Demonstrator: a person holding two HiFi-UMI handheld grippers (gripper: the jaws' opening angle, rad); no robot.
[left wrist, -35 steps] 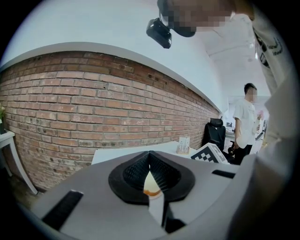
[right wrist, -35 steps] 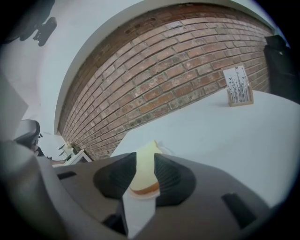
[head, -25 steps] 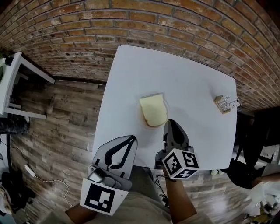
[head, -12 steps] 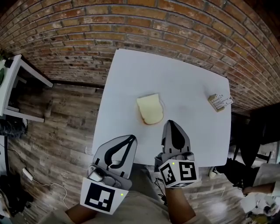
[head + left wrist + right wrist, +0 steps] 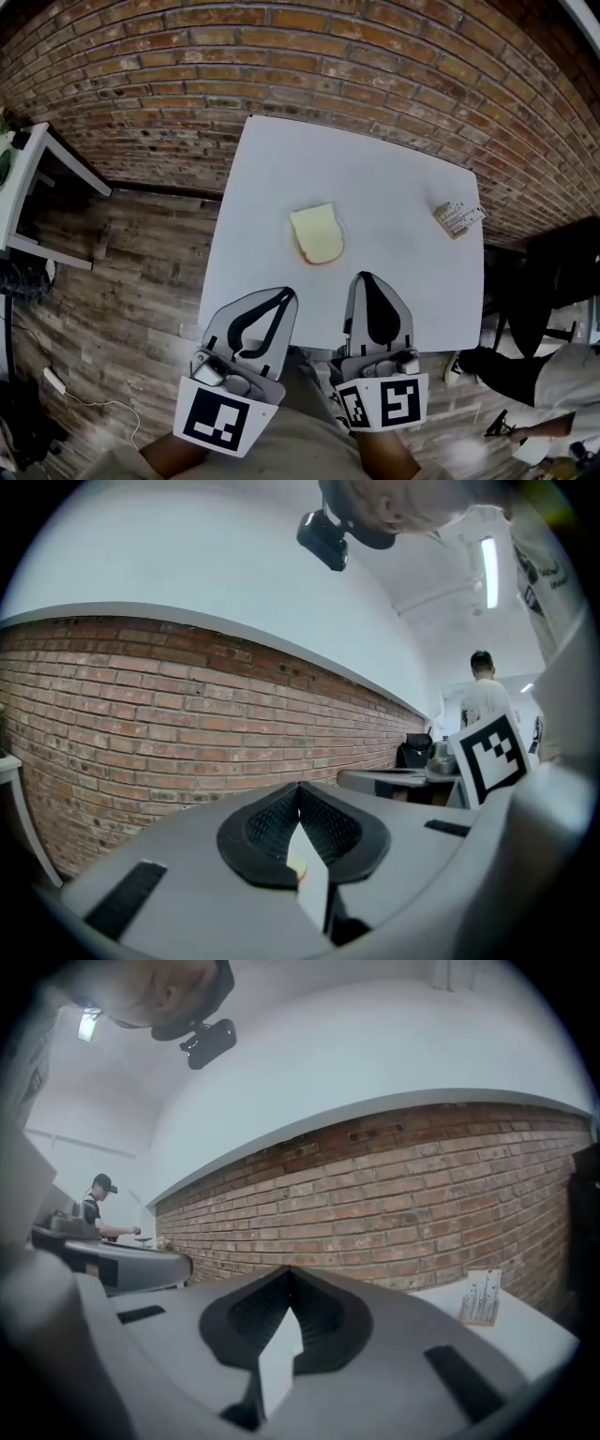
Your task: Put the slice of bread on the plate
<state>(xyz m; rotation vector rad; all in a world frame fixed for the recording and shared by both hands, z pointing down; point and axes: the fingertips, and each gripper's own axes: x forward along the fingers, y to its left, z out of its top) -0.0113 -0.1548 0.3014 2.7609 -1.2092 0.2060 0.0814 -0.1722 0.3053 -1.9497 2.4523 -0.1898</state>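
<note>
A pale slice of bread (image 5: 317,234) lies flat near the middle of the white table (image 5: 394,169). A faint curved rim shows at its right side; I cannot tell if that is a white plate under it. My right gripper (image 5: 367,277) (image 5: 289,1271) hovers over the table's near edge just short of the bread, shut and holding nothing. My left gripper (image 5: 286,293) (image 5: 300,787) hangs beside it to the left, at the table's near left corner, its jaw tips touching with nothing between them. Both gripper views look level at the brick wall.
A small printed card block (image 5: 457,218) (image 5: 481,1297) stands at the table's far right. A brick wall (image 5: 281,56) runs behind the table. A white side table (image 5: 23,178) stands far left on the wooden floor. A person's legs (image 5: 525,361) are at the right.
Both grippers have drawn back and up from the table. The right one has pulled away from the bread and rolled, so its marker cube now faces the head camera squarely. The bread has not moved.
</note>
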